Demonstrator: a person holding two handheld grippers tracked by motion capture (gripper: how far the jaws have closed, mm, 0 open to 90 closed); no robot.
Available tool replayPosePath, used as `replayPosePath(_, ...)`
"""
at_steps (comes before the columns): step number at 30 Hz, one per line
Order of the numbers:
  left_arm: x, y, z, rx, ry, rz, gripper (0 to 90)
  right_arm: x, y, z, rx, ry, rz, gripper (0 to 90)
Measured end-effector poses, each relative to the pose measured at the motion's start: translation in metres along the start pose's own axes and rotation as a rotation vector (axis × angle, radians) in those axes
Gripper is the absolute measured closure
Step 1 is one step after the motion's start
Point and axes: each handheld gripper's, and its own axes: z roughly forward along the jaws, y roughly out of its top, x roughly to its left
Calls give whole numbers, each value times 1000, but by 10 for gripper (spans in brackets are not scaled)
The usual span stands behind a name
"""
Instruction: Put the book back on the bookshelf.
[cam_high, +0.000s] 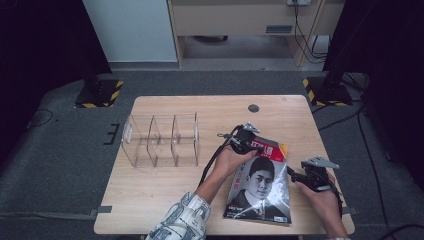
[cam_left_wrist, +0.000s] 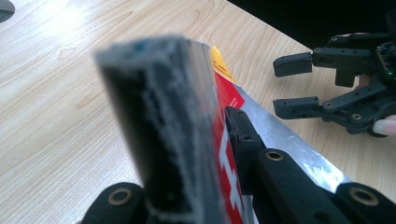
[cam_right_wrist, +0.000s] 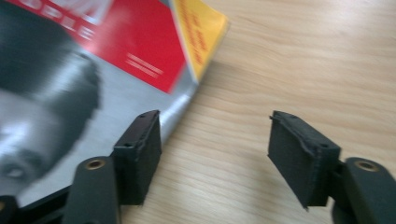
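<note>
**Left tool pinches the magazine's top edge; right tool waits open beside it**

The left tool (cam_high: 243, 141) is clamped on the top edge of the magazine (cam_high: 260, 185), its jaws closed down tight on the thick stack of pages seen end-on in the left gripper view. That grip looks meant to lift or steer the magazine, which otherwise lies flat on the bench (cam_high: 165, 185), stretching back from this tool toward the person.

The right tool (cam_right_wrist: 215, 154) holds nothing: its jaws stand wide apart over bare wood, one pad just at the magazine's side edge. Likely it is standing by to help.

The clear organiser (cam_high: 160, 141) stands well off to the left tool's far side, perhaps the destination.

The cover shows white lettering on red; too blurred to read.
</note>
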Motion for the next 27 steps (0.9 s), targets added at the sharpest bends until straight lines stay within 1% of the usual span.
replayPosePath(1,0,0,0,0,0,0,838,0,0,0,0,0,0,322)
replayPosePath(2,-1,1,-1,-2,2,-3,839,-3,-1,1,16,-25,8,280)
replayPosePath(3,-1,1,-1,-2,2,-3,839,-3,-1,1,16,-25,8,280)
replayPosePath(5,-2,3,-4,0,3,1,840,-4,-2,2,35,-40,17,250)
replayPosePath(6,-3,5,-6,-8,3,5,841,-4,-3,2,41,-46,25,242)
replayPosePath(9,-5,8,-10,-16,4,10,843,-4,-3,2,44,-53,20,236)
replayPosePath(10,-6,11,-14,-21,6,15,844,-4,-3,3,47,-53,18,235)
replayPosePath(17,-10,20,-24,-47,10,23,853,-4,-4,3,56,-54,19,232)
replayPosePath(18,-10,23,-27,-56,11,29,855,-5,-5,4,61,-57,10,230)
replayPosePath(21,-10,27,-30,-62,15,32,858,-4,-5,5,68,-55,11,230)
replayPosePath(22,-11,29,-33,-72,16,27,861,-3,-5,5,64,-52,13,231)
replayPosePath(23,-11,29,-33,-72,16,27,862,-3,-5,5,64,-52,13,231)
replayPosePath(27,-12,36,-40,-92,24,33,863,-2,-5,6,69,-52,-4,233)
